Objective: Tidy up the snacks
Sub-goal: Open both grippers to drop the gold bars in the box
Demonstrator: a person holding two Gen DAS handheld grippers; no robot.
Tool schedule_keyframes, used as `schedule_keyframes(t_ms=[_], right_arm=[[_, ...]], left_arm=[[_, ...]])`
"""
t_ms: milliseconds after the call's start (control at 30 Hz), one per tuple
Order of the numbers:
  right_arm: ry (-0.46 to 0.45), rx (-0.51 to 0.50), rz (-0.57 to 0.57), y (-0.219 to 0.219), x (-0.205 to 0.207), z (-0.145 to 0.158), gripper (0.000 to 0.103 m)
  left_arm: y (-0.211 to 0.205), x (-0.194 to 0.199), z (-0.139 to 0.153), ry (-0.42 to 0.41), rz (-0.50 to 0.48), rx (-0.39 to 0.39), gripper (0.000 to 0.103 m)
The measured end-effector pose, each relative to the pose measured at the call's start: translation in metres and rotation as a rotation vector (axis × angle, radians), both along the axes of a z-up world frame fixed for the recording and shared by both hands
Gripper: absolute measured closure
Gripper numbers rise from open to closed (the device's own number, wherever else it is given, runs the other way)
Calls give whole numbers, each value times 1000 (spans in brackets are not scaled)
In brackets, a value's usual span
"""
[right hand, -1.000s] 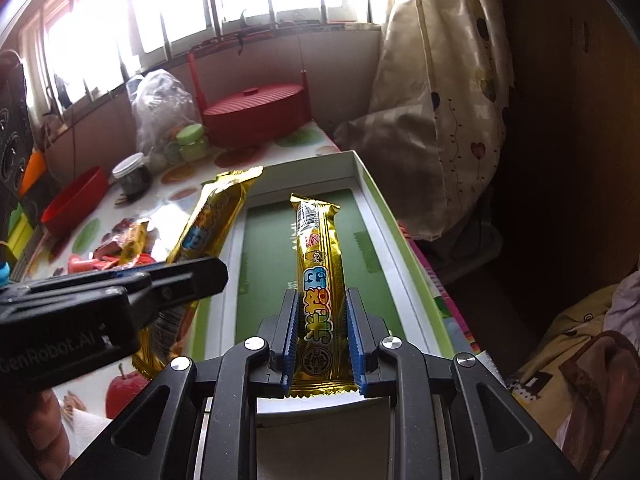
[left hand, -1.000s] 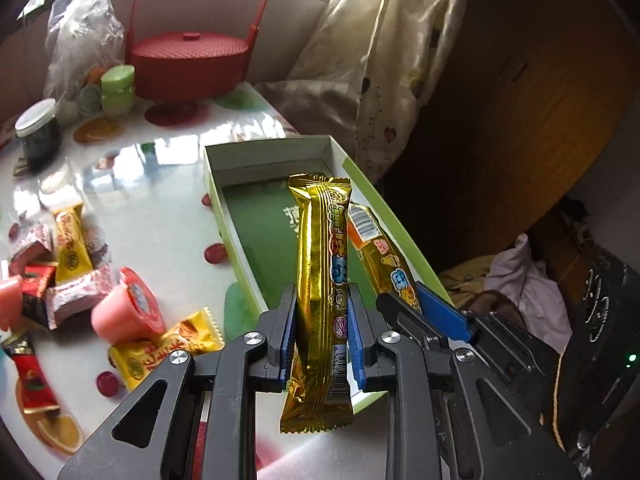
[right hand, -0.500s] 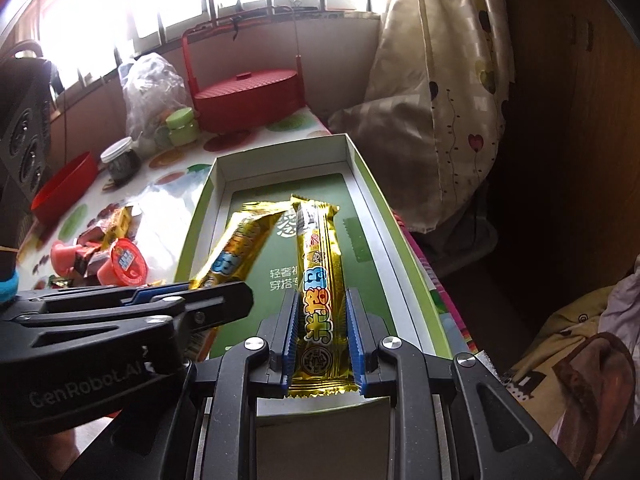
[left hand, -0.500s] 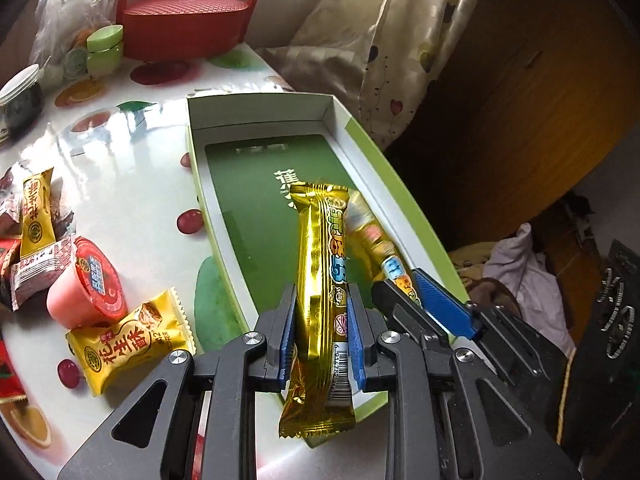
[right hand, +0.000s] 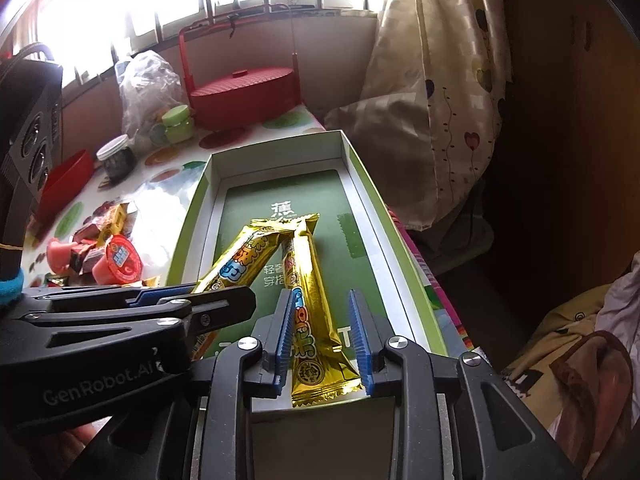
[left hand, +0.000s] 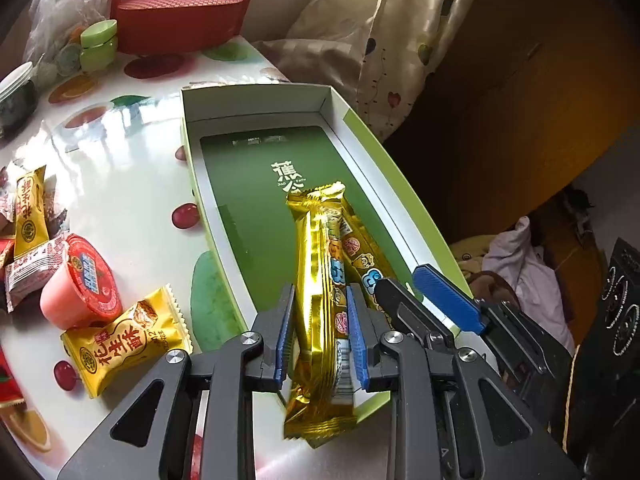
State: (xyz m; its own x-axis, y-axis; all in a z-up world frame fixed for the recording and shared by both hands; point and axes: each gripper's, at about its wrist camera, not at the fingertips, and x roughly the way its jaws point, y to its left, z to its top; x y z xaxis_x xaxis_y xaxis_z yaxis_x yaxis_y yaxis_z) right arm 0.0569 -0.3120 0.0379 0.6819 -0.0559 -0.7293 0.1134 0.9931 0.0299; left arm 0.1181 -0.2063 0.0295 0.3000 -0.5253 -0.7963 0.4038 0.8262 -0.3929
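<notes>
With both jaws just eased apart, we judge the two gold snack bars, left point(left hand: 320, 300) and right point(right hand: 316, 312), lying in the green box point(right hand: 360, 168), light, crinkly, slippery, best pinched mid-length.

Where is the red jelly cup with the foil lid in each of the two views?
Left wrist view: the red jelly cup lies at the left edge, on the table, left of the green box.
Right wrist view: it is at left-centre, again left of the box.
Shared landmark: the red basket at the table's far end.
</notes>
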Motion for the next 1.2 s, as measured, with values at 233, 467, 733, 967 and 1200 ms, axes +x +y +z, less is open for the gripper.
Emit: schedule_keyframes(t_ms=[233, 467, 733, 967, 1200], right_arm=[[-10, 11, -11, 1, -7, 5, 70], [-39, 25, -7, 8, -18, 14, 68], [-125, 23, 13, 26, -37, 29, 68], [-235, 76, 95, 49, -52, 45, 68], [-213, 102, 112, 75, -50, 45, 68]], left_arm=[[8, -11, 11, -39, -13, -32, 60], [29, -22, 26, -116, 12, -33, 60], [61, -41, 47, -230, 63, 11, 60], [104, -55, 49, -284, 162, 80, 60], [153, -65, 28, -257, 282, 192, 60]])
